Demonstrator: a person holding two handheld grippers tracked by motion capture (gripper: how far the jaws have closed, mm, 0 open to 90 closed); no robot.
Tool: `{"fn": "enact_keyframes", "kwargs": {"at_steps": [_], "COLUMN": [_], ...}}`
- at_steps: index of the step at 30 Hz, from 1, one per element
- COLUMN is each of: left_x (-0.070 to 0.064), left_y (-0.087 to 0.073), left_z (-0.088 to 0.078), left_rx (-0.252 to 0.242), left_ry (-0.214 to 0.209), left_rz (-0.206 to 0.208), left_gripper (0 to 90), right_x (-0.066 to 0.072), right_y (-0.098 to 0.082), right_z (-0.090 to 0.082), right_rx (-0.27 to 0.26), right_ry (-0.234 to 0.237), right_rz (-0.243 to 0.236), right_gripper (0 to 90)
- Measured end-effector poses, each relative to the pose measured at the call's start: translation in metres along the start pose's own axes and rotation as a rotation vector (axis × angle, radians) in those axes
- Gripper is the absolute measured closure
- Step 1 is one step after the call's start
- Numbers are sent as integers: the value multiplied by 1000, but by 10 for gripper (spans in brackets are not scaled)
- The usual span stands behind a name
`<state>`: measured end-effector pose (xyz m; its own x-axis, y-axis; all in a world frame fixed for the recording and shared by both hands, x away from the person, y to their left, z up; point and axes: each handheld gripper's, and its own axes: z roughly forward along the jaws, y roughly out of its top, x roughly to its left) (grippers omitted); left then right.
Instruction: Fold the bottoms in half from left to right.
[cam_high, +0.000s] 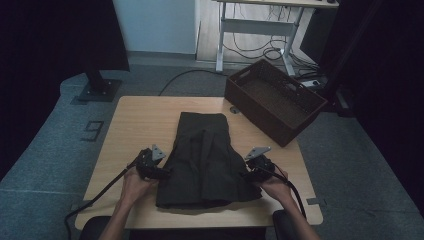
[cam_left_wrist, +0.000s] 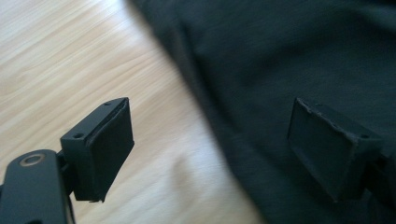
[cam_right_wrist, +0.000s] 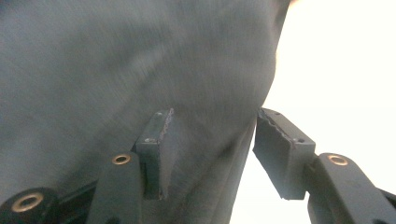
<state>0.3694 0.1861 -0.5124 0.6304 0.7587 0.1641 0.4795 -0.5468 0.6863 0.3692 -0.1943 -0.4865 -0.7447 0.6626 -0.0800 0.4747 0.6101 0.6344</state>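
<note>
Presently logged | dark folded garment: laid flat mid-bench, near edge toward person | left tongs: held low at garment's left edge, jaws spread wide, gripping nothing | right tongs: held low at right edge, jaws parted, cloth edge between, unpinched | basket: at far-right corner.

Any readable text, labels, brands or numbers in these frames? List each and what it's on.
None readable.
Dark garment: no tag or print visible.
Brown basket: no label.
Wooden table: bare wood grain, no marks.
Left claw and right claw: plain black pads, no markings.
Floor mark left of the table: a shape, too small to read as text.
</note>
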Motion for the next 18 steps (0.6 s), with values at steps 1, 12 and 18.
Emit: {"fn": "enact_keyframes", "kwargs": {"at_steps": [1, 12, 18], "left_x": [-2, -11, -11], "left_y": [-1, -10, -11], "left_z": [0, 19, 19], "left_rx": [-5, 45, 36], "left_ry": [-17, -25, -25], "left_rz": [-6, 7, 8], "left_gripper": [142, 142, 143], "right_x": [2, 44, 69], "right_y": [5, 62, 87], "right_z": [-4, 7, 22], "right_rx": [-18, -141, -143], "right_ry": [8, 220, 267], "right_rz": [-5, -35, -100], "right_gripper": [454, 394, 448]}}
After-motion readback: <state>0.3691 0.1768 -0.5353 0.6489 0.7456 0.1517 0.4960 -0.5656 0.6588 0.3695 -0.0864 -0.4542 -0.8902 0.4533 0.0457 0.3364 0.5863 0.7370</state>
